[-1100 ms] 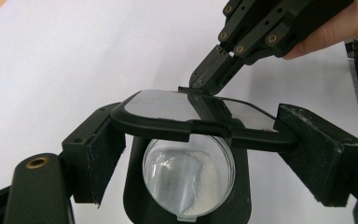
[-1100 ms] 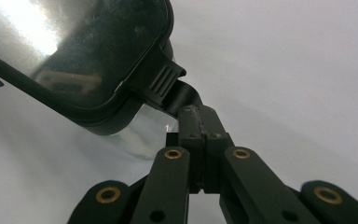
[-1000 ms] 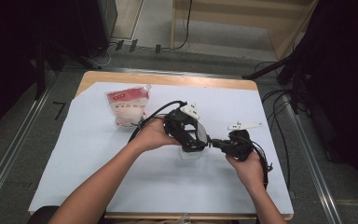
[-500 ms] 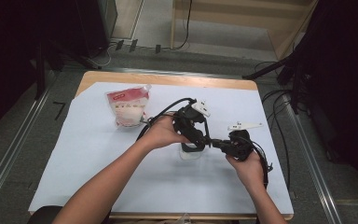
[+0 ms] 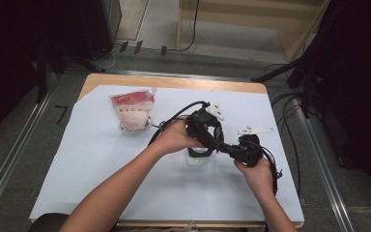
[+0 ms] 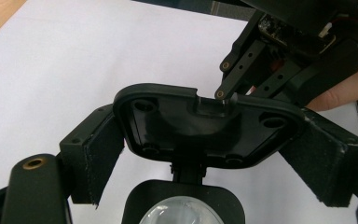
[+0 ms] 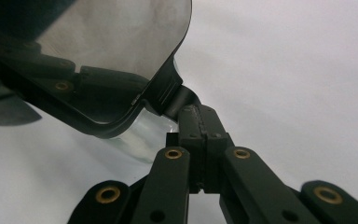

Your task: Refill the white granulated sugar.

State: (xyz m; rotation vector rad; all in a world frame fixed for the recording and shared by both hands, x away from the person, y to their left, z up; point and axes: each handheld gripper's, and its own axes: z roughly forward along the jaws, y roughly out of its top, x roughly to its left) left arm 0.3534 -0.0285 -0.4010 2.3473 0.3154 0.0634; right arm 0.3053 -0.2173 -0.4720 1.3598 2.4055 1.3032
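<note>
Right, lid work under way near the middle of the tabletop (image 5: 101,164). Left tool (image 5: 206,145) spread wide and clamped across the black lid (image 6: 205,126), one padded jaw pressing on each side of it. Right tool (image 7: 199,126) pinched fully shut on the small tab (image 7: 179,100) at the lid's edge, nothing else between the jaws. Clear container (image 5: 197,158) sitting on the white sheet directly under the left tool, lid just above it and tilted in the right gripper view, with a glimpse of clear wall beneath the rim.

Reads as the opening step: bracing with one side, working the tab with the other. Hard to tell from here how far free of the rim. Calls next for a small, steady pull or peel at the tab while keeping the wide clamp firm, then a clean lift away from the container. Worth watching for a slip off that narrow tab, and for dragging the light container along with the lid.

Pose now. Left hand (image 5: 176,137) reaching in from the lower left, forearm long across the sheet, tool angled down and to the right onto the lid. Right hand (image 5: 258,174) low at the right, wrist cocked, tool pointing up and left to meet the other nose to nose. Red and white pouch (image 5: 134,111) standing well apart at the back left, untouched.
</note>
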